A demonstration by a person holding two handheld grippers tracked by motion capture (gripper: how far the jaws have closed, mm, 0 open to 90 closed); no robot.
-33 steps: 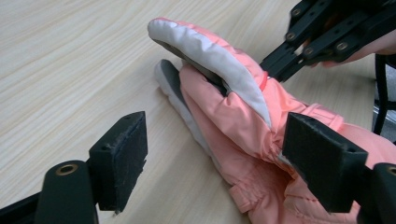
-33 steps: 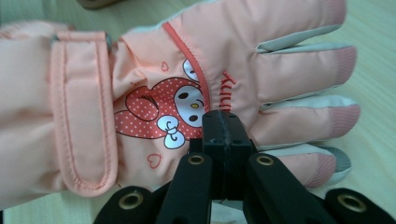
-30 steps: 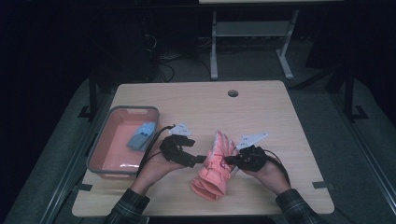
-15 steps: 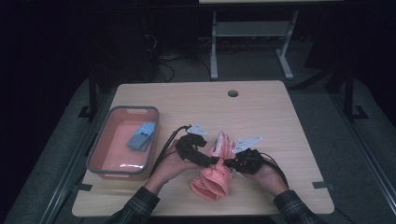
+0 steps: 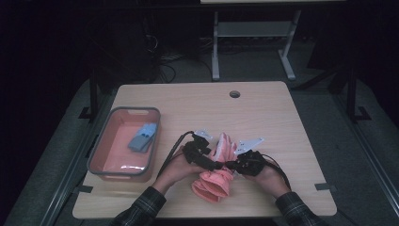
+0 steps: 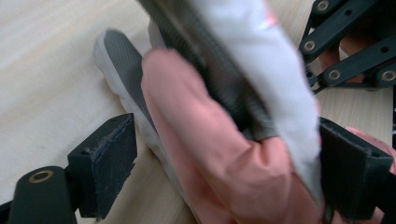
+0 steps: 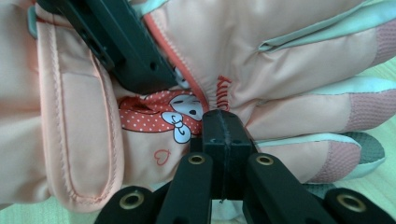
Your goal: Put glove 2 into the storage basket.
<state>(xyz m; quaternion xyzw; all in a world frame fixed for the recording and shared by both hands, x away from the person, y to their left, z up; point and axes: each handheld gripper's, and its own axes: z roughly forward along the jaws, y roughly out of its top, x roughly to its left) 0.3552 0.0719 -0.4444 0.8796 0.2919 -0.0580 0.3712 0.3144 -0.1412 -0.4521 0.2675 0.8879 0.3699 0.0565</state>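
Observation:
A salmon-pink glove with a cartoon patch lies on the wooden table near the front. My left gripper comes in from the left. In the left gripper view its jaws stand wide around the glove. They have just been opening; the left pad is clear of the fabric. My right gripper meets the glove from the right. Its jaws are shut on a pinch of the glove near the patch.
A grey-rimmed pink tray sits at the left with a blue-grey item inside. A round cable hole is at the table's far edge. Both hands and checked sleeves enter from the front edge.
My left gripper has moved right and down until its jaws stand around the glove. The right gripper and the glove have stayed in place.

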